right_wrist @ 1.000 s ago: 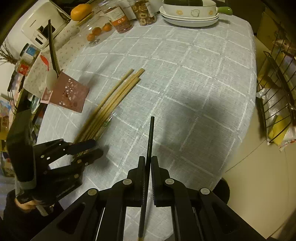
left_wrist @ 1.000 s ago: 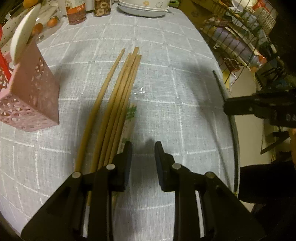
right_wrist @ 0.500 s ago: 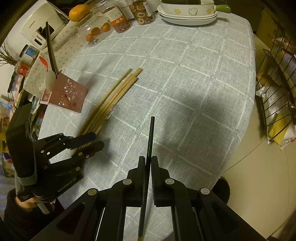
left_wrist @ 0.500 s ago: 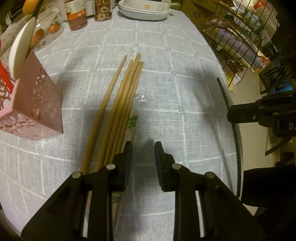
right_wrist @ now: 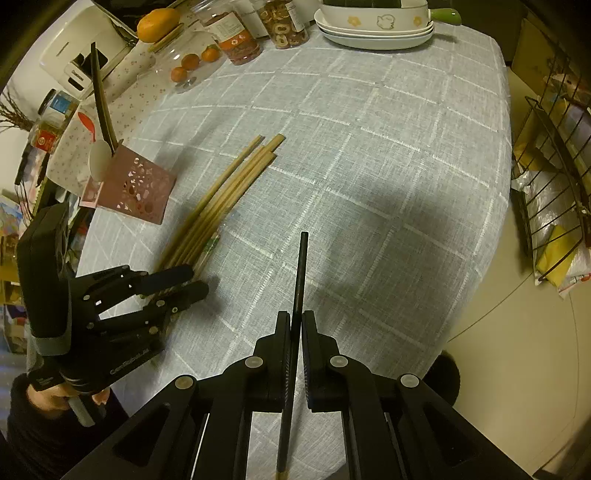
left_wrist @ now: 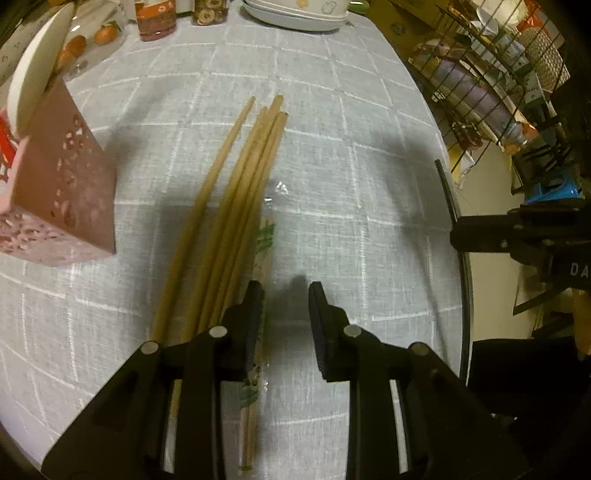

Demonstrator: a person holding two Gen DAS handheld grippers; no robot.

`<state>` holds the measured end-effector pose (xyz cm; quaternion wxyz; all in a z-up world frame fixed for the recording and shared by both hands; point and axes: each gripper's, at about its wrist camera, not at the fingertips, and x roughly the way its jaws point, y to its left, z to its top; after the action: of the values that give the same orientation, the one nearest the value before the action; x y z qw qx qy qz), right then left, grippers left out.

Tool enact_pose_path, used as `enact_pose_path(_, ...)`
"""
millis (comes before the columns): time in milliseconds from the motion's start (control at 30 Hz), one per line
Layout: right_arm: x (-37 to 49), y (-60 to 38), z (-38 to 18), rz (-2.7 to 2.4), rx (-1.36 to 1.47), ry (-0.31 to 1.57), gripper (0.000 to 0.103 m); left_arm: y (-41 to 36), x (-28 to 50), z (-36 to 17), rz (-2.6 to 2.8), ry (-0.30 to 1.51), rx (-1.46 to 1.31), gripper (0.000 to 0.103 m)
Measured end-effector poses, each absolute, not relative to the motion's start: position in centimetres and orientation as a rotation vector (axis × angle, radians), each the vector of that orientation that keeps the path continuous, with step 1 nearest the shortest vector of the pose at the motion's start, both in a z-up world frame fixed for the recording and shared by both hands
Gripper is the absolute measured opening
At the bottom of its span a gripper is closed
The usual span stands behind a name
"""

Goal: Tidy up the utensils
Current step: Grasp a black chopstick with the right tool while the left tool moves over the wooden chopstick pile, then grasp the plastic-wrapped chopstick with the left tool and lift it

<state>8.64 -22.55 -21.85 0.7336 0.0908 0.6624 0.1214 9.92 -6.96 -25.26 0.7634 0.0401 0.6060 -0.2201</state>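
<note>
Mid-sorting: right hand-held gripper [right_wrist: 296, 328] clenched on black chopstick [right_wrist: 301, 273]; left hand-held gripper [left_wrist: 286, 310] released over wooden chopsticks [left_wrist: 236, 199]. Next, likely: drop into pink holder [right_wrist: 135, 192].

On the table [right_wrist: 369, 155], the chopsticks [right_wrist: 221, 192] lie just right of the utensil holder [right_wrist: 136, 192], with stacked dishes [right_wrist: 373, 29] at the far edge.

A home dining spot: checked tablecloth [right_wrist: 369, 155], stacked dishes [right_wrist: 373, 27] (snack jars [right_wrist: 236, 37] too).
</note>
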Motion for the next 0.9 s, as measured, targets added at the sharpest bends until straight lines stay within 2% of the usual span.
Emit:
enact_pose_path(333, 8.8, -22.6, -22.1, 0.258, 0.194, 1.462, 0.006, -7.6, 11.2, -26.2, -0.401, 1.311, 0.11, 0.026)
enact_pose_path(400, 8.8, -22.6, -22.1, 0.254, 0.192, 1.461, 0.006, -8.2, 11.3, -26.2, -0.372, 1.291, 0.151, 0.012)
enact_pose_path(533, 8.5, -22.6, -21.0, 0.232, 0.185, 1.425, 0.006, -8.3, 11.1, -25.6, -0.359, 1.284, 0.135, 0.011)
enact_pose_path(900, 6.8, -20.8, -15.3, 0.253, 0.081, 1.242, 0.005, -6.2, 8.1, -18.6, -0.357, 1.095, 0.125, 0.011)
